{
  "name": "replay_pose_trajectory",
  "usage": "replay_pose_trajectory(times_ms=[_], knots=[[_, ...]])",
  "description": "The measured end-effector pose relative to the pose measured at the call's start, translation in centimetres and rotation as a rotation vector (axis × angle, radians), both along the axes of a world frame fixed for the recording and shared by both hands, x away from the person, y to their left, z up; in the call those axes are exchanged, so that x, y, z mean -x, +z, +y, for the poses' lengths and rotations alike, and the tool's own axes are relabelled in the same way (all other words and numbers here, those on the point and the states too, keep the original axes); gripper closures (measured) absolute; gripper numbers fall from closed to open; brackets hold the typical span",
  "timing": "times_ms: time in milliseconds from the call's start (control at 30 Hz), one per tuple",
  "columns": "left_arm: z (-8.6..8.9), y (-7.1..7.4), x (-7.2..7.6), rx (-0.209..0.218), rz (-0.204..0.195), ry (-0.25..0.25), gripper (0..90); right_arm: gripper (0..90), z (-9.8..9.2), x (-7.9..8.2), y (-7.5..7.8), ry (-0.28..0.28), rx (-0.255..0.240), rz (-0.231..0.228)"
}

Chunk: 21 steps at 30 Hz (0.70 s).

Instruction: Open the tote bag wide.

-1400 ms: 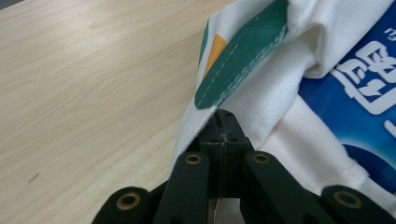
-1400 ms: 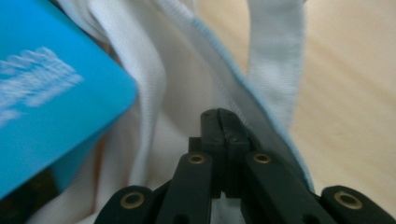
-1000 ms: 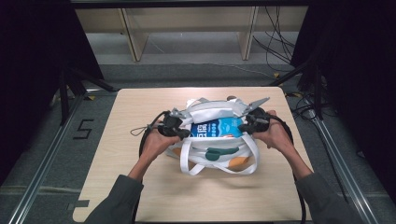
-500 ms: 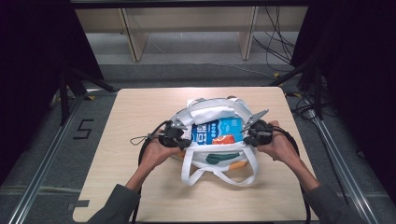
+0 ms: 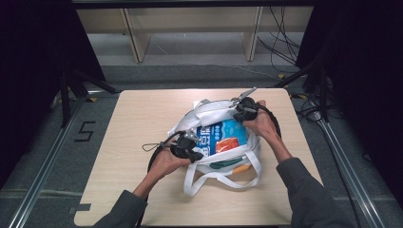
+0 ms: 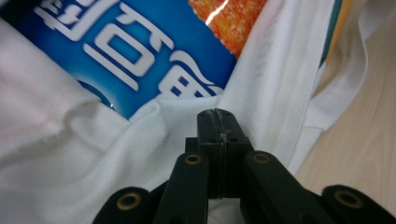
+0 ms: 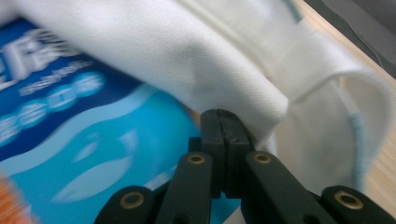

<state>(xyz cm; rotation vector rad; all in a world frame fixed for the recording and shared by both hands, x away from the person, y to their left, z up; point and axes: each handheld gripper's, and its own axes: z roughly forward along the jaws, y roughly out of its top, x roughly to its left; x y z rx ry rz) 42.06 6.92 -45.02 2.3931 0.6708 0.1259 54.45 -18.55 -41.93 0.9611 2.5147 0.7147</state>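
- Since earlier, left tongs (image 5: pixel 194 153) dropped toward lower centre; right tongs (image 5: pixel 236 111) shifted upward.
- Both clenched on the white tote bag (image 5: pixel 209 111) rim, blue snack packet (image 5: pixel 221 133) between them on the counter (image 5: pixel 138 114).

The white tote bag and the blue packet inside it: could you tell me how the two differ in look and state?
The white tote bag is plain, soft cloth, crumpled, with loose handles; the blue packet is glossy, printed with white characters and an orange panel. The bag lies on the table; the packet sits in its mouth. The left gripper and right gripper pinch the bag, not the packet.
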Motion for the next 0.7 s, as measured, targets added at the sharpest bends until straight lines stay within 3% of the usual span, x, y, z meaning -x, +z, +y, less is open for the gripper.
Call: replay_pose_trajectory(times_ms=[100, 167, 200, 233, 267, 300, 367, 400, 433, 533, 567, 667, 700], knots=[[-0.4, -0.3, 0.5, 0.016, 0.000, 0.009, 89.4, 90.0, 0.0, -0.9, -0.8, -0.031, 0.019, 0.020], [-0.6, -0.4, 0.8, -0.020, -0.006, -0.015, 89.4, 90.0, 0.0, -1.6, -1.6, -0.059, 0.041, 0.028], [-0.9, -0.4, 1.0, -0.002, -0.009, 0.011, 89.4, 90.0, 0.0, -1.9, -2.0, -0.067, 0.046, 0.033], [-0.8, 0.0, 0.8, -0.033, -0.017, -0.016, 89.4, 90.0, 0.2, -2.0, -2.2, -0.076, 0.043, 0.040], [-0.9, 0.2, 0.8, -0.013, -0.018, 0.009, 89.2, 90.0, 0.3, -1.9, -2.1, -0.082, 0.051, 0.052], [-0.5, 1.3, 0.1, -0.015, -0.038, 0.006, 88.1, 90.0, 0.1, -1.7, -1.5, -0.056, 0.037, 0.027], [-0.4, 1.7, -0.3, 0.002, -0.051, 0.030, 87.8, 90.0, -0.1, -1.4, -1.0, -0.060, 0.027, 0.026], [-0.3, 2.6, -1.4, 0.023, -0.073, 0.059, 87.8, 90.0, -0.3, -0.9, 0.0, -0.044, 0.006, 0.008], [-0.4, 2.8, -2.0, 0.040, -0.073, 0.092, 87.6, 90.0, -0.3, -0.5, 0.5, -0.044, -0.006, 0.008], [-0.6, 3.0, -3.3, 0.041, -0.076, 0.138, 87.1, 90.0, -0.5, 0.2, 1.3, -0.036, -0.051, -0.010], [-0.7, 3.0, -4.2, 0.007, -0.089, 0.151, 86.9, 90.0, -0.6, 0.6, 1.6, -0.022, -0.059, -0.006], [-0.8, 2.2, -6.1, -0.035, -0.100, 0.221, 86.8, 90.0, -0.8, 1.9, 1.5, 0.026, -0.054, -0.020], [-0.8, 2.2, -6.1, -0.035, -0.100, 0.221, 87.6, 90.0, -0.8, 1.9, 1.5, 0.026, -0.054, -0.020]])
